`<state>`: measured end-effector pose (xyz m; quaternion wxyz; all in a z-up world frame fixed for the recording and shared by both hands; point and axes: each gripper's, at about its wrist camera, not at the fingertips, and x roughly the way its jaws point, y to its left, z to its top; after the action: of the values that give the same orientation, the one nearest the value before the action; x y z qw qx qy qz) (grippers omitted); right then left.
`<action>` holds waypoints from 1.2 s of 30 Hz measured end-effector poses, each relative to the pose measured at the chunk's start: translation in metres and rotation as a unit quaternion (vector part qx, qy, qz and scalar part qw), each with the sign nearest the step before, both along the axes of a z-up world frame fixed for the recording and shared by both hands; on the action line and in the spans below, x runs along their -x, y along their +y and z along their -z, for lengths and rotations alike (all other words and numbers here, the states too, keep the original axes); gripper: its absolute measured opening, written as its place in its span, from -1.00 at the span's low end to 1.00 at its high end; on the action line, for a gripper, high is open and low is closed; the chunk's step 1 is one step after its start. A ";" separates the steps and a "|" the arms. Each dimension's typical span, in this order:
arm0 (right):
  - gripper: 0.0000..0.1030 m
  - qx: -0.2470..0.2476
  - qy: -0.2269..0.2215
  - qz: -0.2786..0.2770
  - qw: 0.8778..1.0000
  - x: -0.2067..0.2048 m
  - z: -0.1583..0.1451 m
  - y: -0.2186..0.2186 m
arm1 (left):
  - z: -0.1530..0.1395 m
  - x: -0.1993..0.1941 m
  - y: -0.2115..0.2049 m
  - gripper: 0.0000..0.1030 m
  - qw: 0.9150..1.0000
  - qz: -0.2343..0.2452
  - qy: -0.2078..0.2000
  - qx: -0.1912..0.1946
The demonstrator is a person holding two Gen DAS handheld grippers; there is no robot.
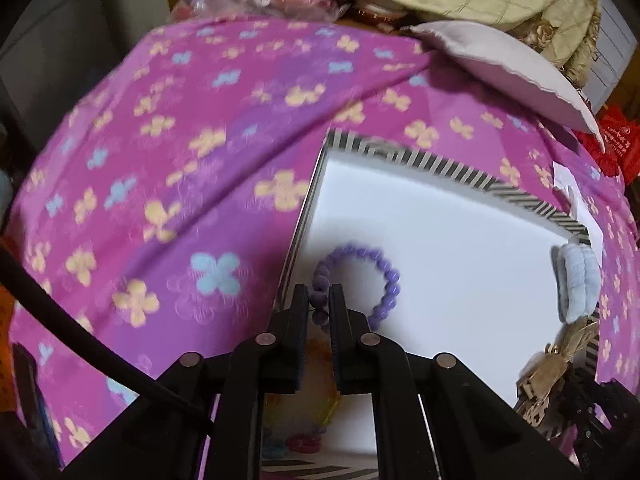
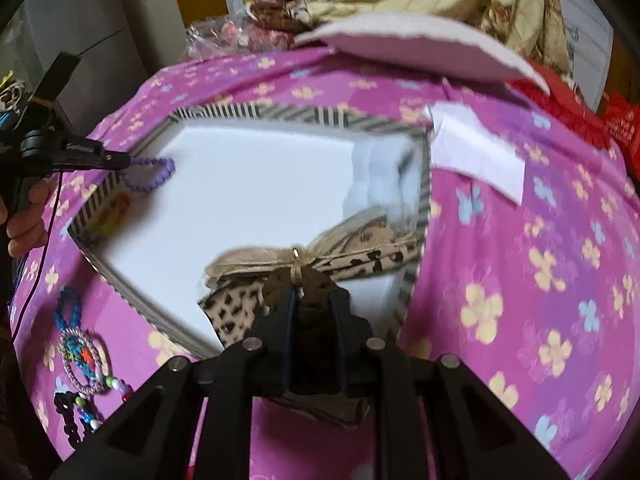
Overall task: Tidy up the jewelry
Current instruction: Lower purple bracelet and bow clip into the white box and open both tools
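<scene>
A shallow box with a striped rim (image 1: 436,162) and white floor lies on a pink flowered cloth (image 1: 168,152). My left gripper (image 1: 319,300) is shut on a purple bead bracelet (image 1: 384,276), holding it over the box's left edge; it also shows in the right wrist view (image 2: 150,178). My right gripper (image 2: 312,300) is shut on a leopard-print bow hair clip (image 2: 360,248) at the near right corner of the box (image 2: 256,114). A light blue scrunchie (image 1: 576,284) lies in the box at its right side.
A beaded dreamcatcher charm (image 2: 82,352) lies on the cloth left of the box. A white paper slip (image 2: 476,152) lies on the cloth to the right. A grey pillow (image 1: 504,72), a patterned blanket and plastic bags crowd the back.
</scene>
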<state>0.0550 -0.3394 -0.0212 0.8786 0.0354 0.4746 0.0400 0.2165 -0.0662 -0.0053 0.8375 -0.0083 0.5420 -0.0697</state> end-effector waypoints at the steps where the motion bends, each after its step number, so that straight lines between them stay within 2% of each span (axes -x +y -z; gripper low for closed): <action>1: -0.60 -0.002 -0.007 0.000 1.000 0.002 -0.001 0.000 | 0.003 0.000 0.003 -0.75 1.000 -0.003 0.004 0.004; 3: -0.49 0.006 -0.004 -0.001 1.000 0.006 -0.001 0.001 | 0.007 0.004 0.007 -0.74 1.000 0.004 0.007 0.014; 5: -0.48 0.009 0.002 -0.010 1.000 0.010 -0.001 0.005 | 0.010 0.008 0.006 -0.71 1.000 0.012 0.012 0.014; 7: -0.47 0.014 0.005 -0.018 1.000 0.015 -0.001 0.008 | 0.012 0.016 0.005 -0.64 1.000 0.020 0.019 0.012; 10: -0.47 -0.001 0.008 -0.026 1.000 0.024 -0.001 0.011 | 0.012 0.029 0.005 -0.64 0.999 0.029 0.014 0.004; 13: -0.48 -0.010 0.009 -0.028 1.000 0.031 -0.002 0.011 | 0.014 0.040 0.012 -0.63 0.999 0.031 0.026 0.013; 25: -0.47 -0.004 0.023 -0.049 0.999 0.062 -0.003 0.013 | 0.017 0.095 0.029 -0.63 0.998 0.053 0.034 0.009; 30: -0.19 -0.013 -0.010 -0.035 0.999 0.071 -0.022 0.014 | -0.001 0.106 0.032 -0.61 0.999 0.048 0.005 0.011; 34: 0.00 -0.028 -0.057 -0.025 0.998 0.088 -0.053 0.018 | -0.030 0.118 0.038 -0.30 0.998 0.050 -0.029 0.039; 36: 0.10 -0.028 -0.070 -0.025 0.997 0.097 -0.063 0.023 | -0.040 0.127 0.041 -0.26 0.997 0.051 -0.038 0.048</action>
<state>-0.0417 -0.3168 0.0419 0.9069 0.0451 0.4116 0.0779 0.0897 -0.0253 0.0351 0.8515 -0.0181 0.5056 -0.1380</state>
